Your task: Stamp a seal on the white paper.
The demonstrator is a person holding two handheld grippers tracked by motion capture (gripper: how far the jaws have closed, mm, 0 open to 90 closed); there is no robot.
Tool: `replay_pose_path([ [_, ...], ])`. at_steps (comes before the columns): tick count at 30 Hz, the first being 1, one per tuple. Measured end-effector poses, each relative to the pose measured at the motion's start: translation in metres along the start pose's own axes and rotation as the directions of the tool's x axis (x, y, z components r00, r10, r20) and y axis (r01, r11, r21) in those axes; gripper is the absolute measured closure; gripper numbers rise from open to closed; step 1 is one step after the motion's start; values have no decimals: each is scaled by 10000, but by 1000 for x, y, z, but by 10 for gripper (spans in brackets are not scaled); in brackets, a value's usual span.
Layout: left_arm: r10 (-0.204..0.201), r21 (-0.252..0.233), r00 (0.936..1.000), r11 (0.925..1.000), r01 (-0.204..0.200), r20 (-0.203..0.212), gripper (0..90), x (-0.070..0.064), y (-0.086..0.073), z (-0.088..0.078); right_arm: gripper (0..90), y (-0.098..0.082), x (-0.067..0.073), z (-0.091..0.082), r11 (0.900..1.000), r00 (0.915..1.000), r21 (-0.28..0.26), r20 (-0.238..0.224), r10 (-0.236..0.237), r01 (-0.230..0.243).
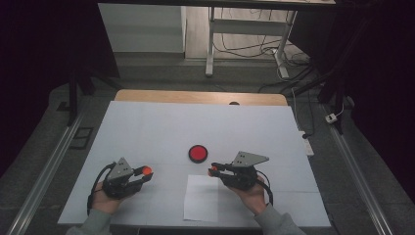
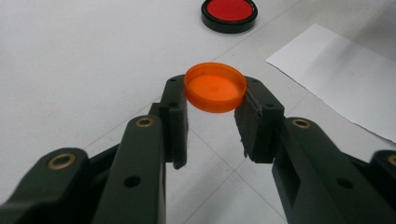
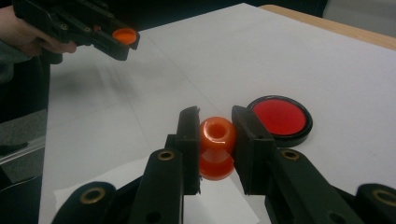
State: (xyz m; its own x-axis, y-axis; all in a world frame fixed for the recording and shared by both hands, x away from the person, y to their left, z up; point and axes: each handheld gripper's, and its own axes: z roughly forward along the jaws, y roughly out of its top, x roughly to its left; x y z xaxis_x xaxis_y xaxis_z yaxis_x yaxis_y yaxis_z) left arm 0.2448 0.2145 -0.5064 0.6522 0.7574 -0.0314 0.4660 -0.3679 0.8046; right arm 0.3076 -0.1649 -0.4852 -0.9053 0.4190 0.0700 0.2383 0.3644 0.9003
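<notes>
Left tool [image 2: 212,109] clenched on one shallow round orange plastic cap [image 2: 215,87], smooth and glossy, open side up, lifted above the white bench [image 1: 147,132]. Right tool [image 3: 215,135] clenched on one small orange plastic bottle [image 3: 216,147], rounded and shiny, its open mouth facing the camera, held over one flat white paper sheet [image 1: 201,198]. One round red disc with a black rim [image 1: 198,153] lies flat on the bench between the two tools, just beside the right one.
</notes>
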Motion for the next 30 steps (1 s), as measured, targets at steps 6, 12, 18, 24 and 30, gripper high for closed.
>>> replay_pose_path([
  [6, 4, -2, 10000, 10000, -4, 7, 651, 0, 0, 0, 723, -2, 4, 0, 9999, 9999, 113, -158, -46, 48],
  [12, 17, -10, 10000, 10000, -17, 15, 651, 0, 0, 0, 723, -6, 8, 3, 9996, 9995, 269, -319, -41, 50],
  [18, 0, 1, 10000, 10000, 0, 34, 651, 0, 0, 0, 723, -10, 10, 7, 9988, 9991, 487, -411, -92, 112],
  [24, 0, -1, 10000, 10000, 0, 27, 651, 0, 0, 0, 723, -13, 15, 11, 9975, 9982, 669, -574, -187, 225],
  [30, -1, 11, 10000, 10000, 1, 32, 651, 0, 0, 1, 723, -16, 24, 16, 9956, 9957, 859, -884, -293, 370],
])
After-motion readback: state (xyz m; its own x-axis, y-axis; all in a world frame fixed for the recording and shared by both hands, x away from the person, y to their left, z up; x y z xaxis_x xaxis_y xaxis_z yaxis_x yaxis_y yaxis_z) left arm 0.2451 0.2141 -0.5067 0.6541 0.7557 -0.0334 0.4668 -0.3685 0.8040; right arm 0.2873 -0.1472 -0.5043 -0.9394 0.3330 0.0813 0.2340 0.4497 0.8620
